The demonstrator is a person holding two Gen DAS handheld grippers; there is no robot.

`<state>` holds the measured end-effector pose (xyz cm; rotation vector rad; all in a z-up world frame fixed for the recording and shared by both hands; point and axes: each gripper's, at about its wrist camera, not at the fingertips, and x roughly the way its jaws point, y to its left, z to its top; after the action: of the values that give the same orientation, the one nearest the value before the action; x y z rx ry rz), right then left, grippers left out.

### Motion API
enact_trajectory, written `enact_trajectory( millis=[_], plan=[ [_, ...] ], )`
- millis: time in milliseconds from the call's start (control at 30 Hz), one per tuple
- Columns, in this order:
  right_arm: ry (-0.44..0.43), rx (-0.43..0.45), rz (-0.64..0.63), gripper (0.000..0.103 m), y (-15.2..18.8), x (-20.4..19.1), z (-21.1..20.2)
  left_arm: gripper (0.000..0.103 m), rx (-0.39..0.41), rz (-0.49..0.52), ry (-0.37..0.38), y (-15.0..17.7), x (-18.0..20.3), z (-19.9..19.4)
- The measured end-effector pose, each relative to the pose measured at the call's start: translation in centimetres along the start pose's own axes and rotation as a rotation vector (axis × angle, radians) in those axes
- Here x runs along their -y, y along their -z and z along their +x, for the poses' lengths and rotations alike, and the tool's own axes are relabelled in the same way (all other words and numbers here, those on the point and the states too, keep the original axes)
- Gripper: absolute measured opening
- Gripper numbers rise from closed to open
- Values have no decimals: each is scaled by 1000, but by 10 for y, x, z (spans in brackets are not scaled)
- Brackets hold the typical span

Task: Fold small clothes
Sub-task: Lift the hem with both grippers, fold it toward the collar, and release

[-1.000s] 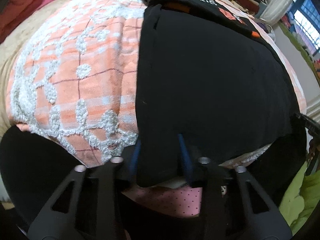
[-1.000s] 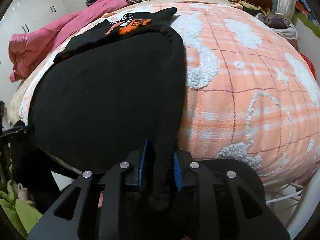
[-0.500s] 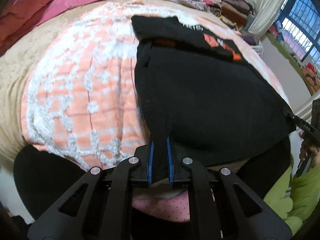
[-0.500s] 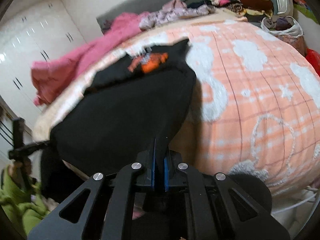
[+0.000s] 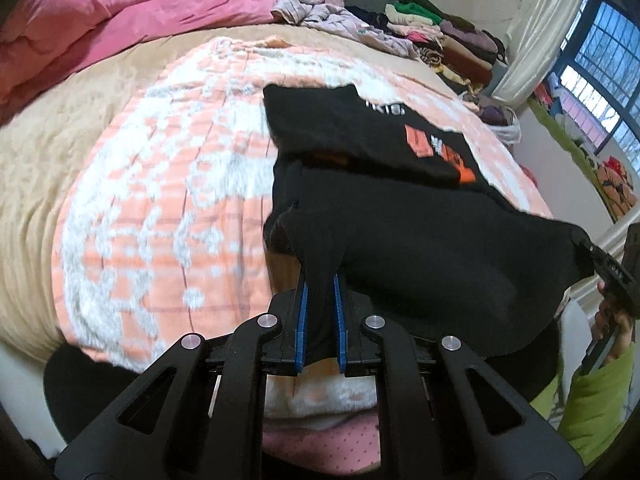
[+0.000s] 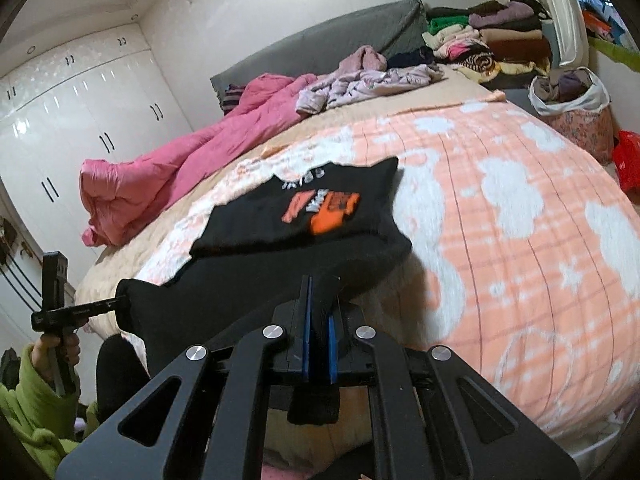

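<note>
A black garment (image 5: 420, 248) with an orange print (image 6: 324, 208) lies on the peach and white blanket (image 5: 160, 208). Its printed far part rests flat, while its near edge is raised off the bed and stretched between both grippers. My left gripper (image 5: 319, 280) is shut on the near left corner, and black cloth fills the gap between the blue pads. My right gripper (image 6: 319, 286) is shut on the near right corner, with a tail of cloth hanging below. Each gripper also shows in the other view, the right gripper (image 5: 592, 252) and the left gripper (image 6: 112, 303) both pinching cloth.
A pink quilt (image 6: 180, 168) and lilac clothes (image 6: 360, 80) lie at the bed's far side. Folded clothes (image 6: 492, 40) are stacked by the grey headboard. A bag of clothes (image 6: 572, 96) stands right of the bed. White wardrobes (image 6: 80, 112) line the left wall. Green sleeves (image 5: 596, 392) hold the grippers.
Both grippers have shut on the garment's near corners and risen, lifting the near edge off the blanket. Both views have tilted up, showing more of the room.
</note>
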<state>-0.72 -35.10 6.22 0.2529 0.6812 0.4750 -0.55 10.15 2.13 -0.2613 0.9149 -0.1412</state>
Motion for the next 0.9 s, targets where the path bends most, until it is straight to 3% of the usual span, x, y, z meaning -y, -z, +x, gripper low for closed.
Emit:
enact_trajectory(
  millis=[367,900],
  plan=[
    [33,62,46,6,-52,9,22,5,106,-41,-11,-56,1,1],
    [79,63,86,5,-108,25,88,4,148,-137,-15,-119,-17,41]
  ],
)
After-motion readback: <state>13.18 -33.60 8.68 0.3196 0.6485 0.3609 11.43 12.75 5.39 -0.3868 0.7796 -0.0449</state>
